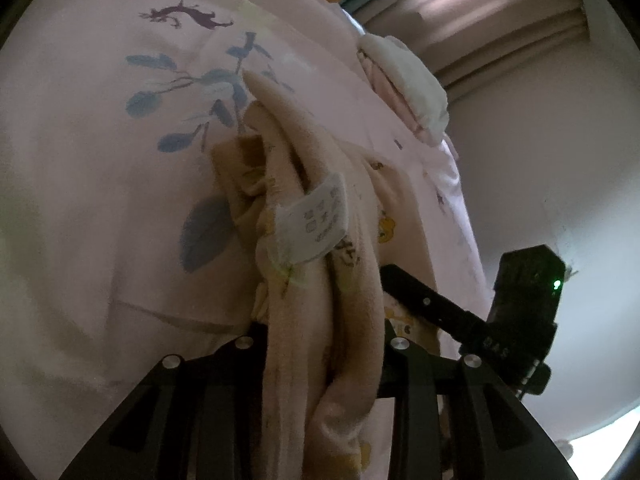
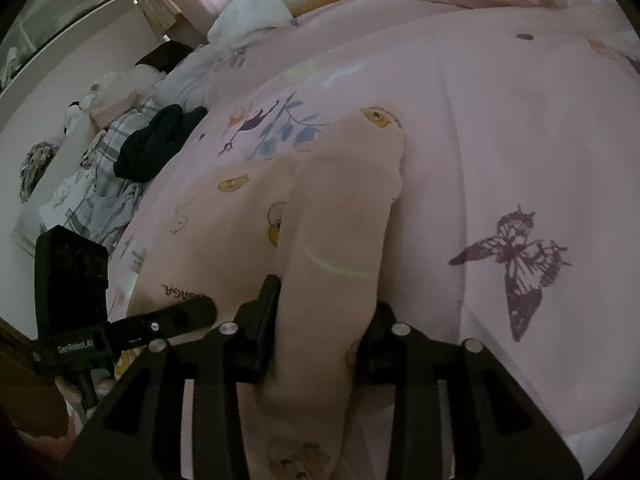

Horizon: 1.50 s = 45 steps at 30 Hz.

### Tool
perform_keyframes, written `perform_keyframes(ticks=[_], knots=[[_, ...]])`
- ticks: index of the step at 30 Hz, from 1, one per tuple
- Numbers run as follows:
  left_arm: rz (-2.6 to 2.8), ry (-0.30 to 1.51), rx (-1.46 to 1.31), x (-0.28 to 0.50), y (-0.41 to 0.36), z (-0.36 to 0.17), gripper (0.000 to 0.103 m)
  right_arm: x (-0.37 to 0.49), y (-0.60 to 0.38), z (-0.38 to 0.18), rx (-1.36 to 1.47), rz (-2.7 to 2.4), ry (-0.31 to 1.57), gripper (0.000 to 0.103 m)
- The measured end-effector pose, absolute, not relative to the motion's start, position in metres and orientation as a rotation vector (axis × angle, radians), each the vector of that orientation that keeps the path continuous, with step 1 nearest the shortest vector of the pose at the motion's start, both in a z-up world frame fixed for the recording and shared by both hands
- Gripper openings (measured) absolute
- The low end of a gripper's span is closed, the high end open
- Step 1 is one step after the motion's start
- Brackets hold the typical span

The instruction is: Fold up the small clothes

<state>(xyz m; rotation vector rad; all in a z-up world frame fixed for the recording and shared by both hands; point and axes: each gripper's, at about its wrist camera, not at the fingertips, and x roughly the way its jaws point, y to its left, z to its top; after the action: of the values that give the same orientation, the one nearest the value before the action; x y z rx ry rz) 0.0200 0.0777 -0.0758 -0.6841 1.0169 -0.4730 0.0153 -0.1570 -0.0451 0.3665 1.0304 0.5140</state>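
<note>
Between my left gripper (image 1: 324, 344) jaws and my right gripper (image 2: 320, 332) jaws I pinch bunched edges of the small peach fleece garment with yellow cartoon prints (image 2: 336, 216), lifting it over the pink printed bedspread (image 2: 500, 120) to fold it.

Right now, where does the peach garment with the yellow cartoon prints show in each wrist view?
Left wrist: the peach garment runs up the centre, bunched between the left gripper fingers, white care label facing the camera.
Right wrist: it fills the lower centre, a fold clamped in the right gripper, the rest spread to the left.
Shared landmark: the pink bedsheet's blue leaf sprig.
</note>
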Motion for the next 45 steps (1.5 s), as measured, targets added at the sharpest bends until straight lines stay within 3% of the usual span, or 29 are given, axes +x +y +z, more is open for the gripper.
perform_keyframes(ticks=[7, 13, 19, 22, 24, 26, 29, 33, 45], knots=[[-0.483, 1.053, -0.770, 0.016, 0.099, -0.080, 0.033, 0.010, -0.172, -0.044, 0.371, 0.490, 1.026, 0.040], [-0.441, 1.088, -0.845, 0.011, 0.131, -0.077, 0.033, 0.003, -0.176, -0.035, 0.307, 0.431, 1.021, 0.050], [-0.335, 1.049, -0.627, -0.002, 0.116, -0.037, 0.036, -0.010, -0.173, -0.005, 0.226, 0.231, 1.084, 0.059], [-0.266, 0.942, -0.463, -0.022, 0.103, -0.002, 0.065, -0.026, -0.157, 0.024, 0.084, 0.124, 1.049, 0.069], [-0.250, 0.841, -0.433, -0.040, 0.100, 0.016, 0.090, -0.035, -0.149, 0.040, 0.054, 0.106, 1.001, 0.089], [-0.272, 0.788, -0.438, -0.050, 0.098, 0.026, 0.101, -0.043, -0.142, 0.053, 0.025, 0.086, 0.966, 0.091], [-0.299, 0.812, -0.442, -0.053, 0.096, 0.033, 0.102, -0.051, -0.135, 0.063, -0.006, 0.087, 0.955, 0.091], [-0.214, 0.841, -0.378, -0.047, 0.091, 0.033, 0.102, -0.058, -0.133, 0.066, 0.016, 0.074, 0.962, 0.102], [-0.163, 0.892, -0.192, -0.046, 0.068, 0.020, 0.102, -0.065, -0.127, 0.058, -0.052, -0.030, 1.011, 0.103]])
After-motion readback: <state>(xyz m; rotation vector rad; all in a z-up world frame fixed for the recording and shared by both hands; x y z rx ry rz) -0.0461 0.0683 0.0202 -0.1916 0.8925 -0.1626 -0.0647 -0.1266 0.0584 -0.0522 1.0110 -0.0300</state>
